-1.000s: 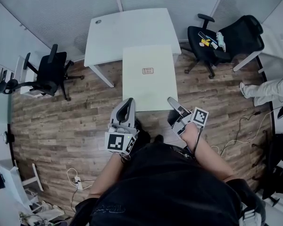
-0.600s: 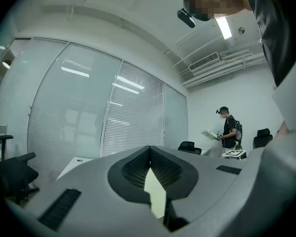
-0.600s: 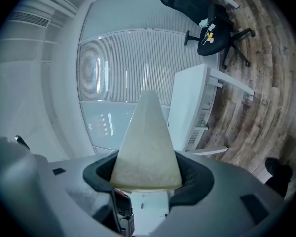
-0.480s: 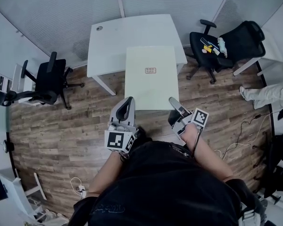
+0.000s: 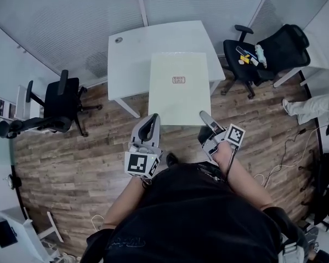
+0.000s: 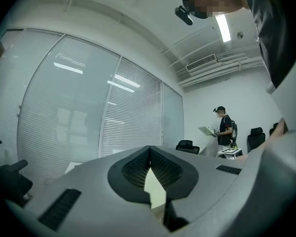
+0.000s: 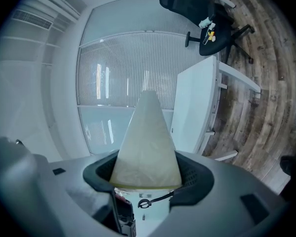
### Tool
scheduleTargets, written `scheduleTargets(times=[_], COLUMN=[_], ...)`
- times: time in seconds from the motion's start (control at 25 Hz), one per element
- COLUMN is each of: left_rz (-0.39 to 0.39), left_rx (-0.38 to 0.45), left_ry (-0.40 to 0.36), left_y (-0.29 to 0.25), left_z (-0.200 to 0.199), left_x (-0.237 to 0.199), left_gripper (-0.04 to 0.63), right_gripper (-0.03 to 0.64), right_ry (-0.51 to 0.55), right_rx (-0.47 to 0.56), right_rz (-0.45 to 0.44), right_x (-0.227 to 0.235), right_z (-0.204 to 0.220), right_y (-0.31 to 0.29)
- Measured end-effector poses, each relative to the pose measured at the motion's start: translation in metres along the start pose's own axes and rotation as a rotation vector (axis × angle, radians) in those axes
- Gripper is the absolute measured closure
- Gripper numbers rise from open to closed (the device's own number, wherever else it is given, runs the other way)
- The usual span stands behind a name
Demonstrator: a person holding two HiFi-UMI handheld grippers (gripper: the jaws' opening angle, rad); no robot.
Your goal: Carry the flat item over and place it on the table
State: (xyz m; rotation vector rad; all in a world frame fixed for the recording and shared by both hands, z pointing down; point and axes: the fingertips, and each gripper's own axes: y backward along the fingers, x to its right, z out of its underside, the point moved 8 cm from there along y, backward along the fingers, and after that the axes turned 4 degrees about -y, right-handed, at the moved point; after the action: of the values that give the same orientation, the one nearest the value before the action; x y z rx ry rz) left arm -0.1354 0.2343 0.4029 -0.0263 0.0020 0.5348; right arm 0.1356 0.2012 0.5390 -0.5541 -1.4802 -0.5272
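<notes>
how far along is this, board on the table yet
Done: the flat board is lifted, clamped at its near edge by the left gripper and right gripper. In hand: it is held level, far end overlapping the white table in the head view. Left: set it down and let go.

Board (image 5: 180,89) out front, left gripper (image 5: 151,120) on its near left corner, right gripper (image 5: 204,117) on the near right. Far end overlaps the table (image 5: 131,48) at its near edge (right half). Left chair (image 5: 60,95) and right chair (image 5: 274,45) flank the table.
</notes>
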Motion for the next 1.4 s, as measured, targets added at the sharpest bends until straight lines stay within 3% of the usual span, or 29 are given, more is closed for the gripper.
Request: scheduleTargets(times=[0.8, 1.4], left_rz=[0.006, -0.051], left_rx=[-0.024, -0.042], left_ry=[0.022, 0.053], left_y=[-0.02, -0.11], left_z=[0.01, 0.02], left_x=[-0.02, -0.028], left_gripper=[0.583, 0.583], right_gripper=[0.328, 0.328], right_ry=[-0.025, -0.021], right_rx=[-0.029, -0.094], right_rz=[-0.01, -0.023], right_x=[0.01, 0.017], right_z=[-0.008, -0.097], right_y=[-0.041, -0.092])
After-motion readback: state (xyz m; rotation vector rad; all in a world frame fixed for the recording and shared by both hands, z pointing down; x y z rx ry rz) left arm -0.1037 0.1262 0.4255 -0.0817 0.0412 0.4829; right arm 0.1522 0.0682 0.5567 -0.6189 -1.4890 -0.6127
